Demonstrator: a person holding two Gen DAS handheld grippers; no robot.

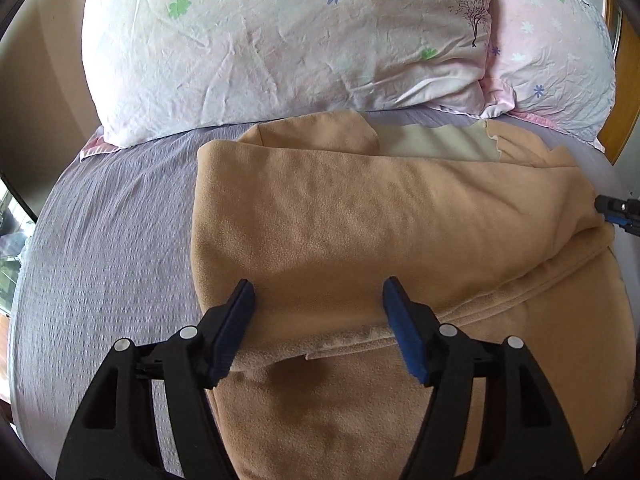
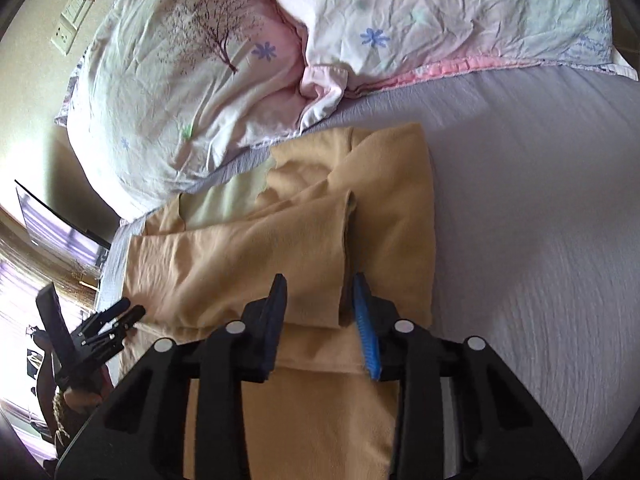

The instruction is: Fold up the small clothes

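Tan fleece garment (image 1: 360, 220) lay partly folded on the grey bedsheet (image 1: 112, 240), its long axis running across the bed from side to side, just short of the two flowered pillows (image 1: 280, 48) at the head edge. A pale lining patch (image 1: 436, 142) showed along its far side.

At the left end, my left gripper (image 1: 318, 300) hovered over the near folded edge with its jaws spread wide, gripping nothing; the fold line sat directly ahead between the fingers (image 1: 236, 320).

Toward the right end, my right gripper (image 2: 320, 300) was set narrower, the jaws standing either side of the folded flap's edge (image 2: 344, 264). It seemed not to have pinched the cloth, though the fisheye view made contact hard to judge.

I judged the coming fold turned on that crosswise axis: each gripper was nearest its own end, so both ends could be taken together and carried toward the pillows.
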